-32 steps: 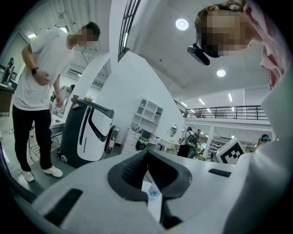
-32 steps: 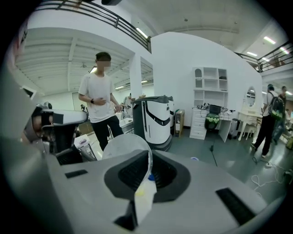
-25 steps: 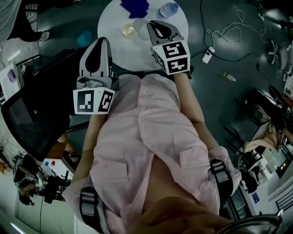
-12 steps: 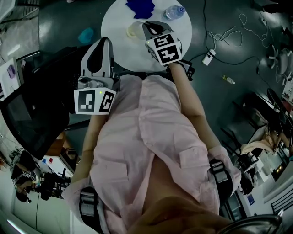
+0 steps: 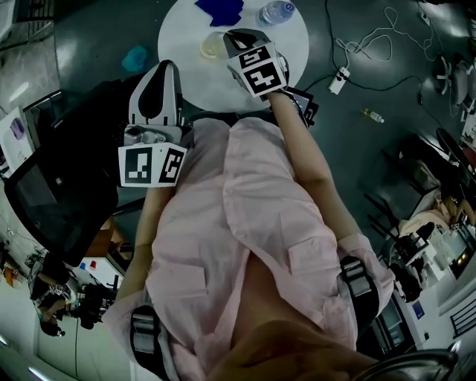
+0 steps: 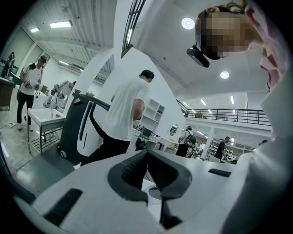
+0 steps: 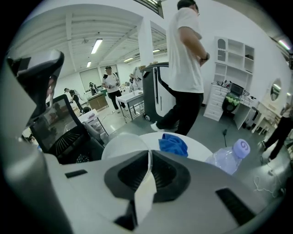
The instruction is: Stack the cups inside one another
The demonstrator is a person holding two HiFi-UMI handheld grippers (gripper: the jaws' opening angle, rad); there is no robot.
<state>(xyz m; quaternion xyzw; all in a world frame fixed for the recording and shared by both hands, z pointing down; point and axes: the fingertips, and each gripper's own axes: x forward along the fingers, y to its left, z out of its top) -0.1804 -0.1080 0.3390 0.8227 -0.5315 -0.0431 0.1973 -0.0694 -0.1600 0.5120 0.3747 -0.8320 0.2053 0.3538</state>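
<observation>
I see a pale pink short-slv shirt (image 5: 223, 223) w/ two flap chest pockets (image 5: 312, 262); black straps (image 5: 355, 286) at near left & right. Left gripper (image 5: 165, 67) & right gripper (image 5: 236, 35): light grey shells, black ribbed pads (image 7: 130, 176) inside, each w/ a white cube (image 5: 258, 69) of black sq. markers.

No words, brands or numbers can be read anywhere. The only signs are black-and-white square markers; one set is on the cube (image 5: 152, 165) of the left gripper (image 5: 162, 71), another on the cube (image 5: 258, 69) of the right gripper (image 5: 239, 36); they are patterns, not letters. The bottle (image 5: 274, 13) on the desk (image 5: 193, 74) shows no legible print.
</observation>
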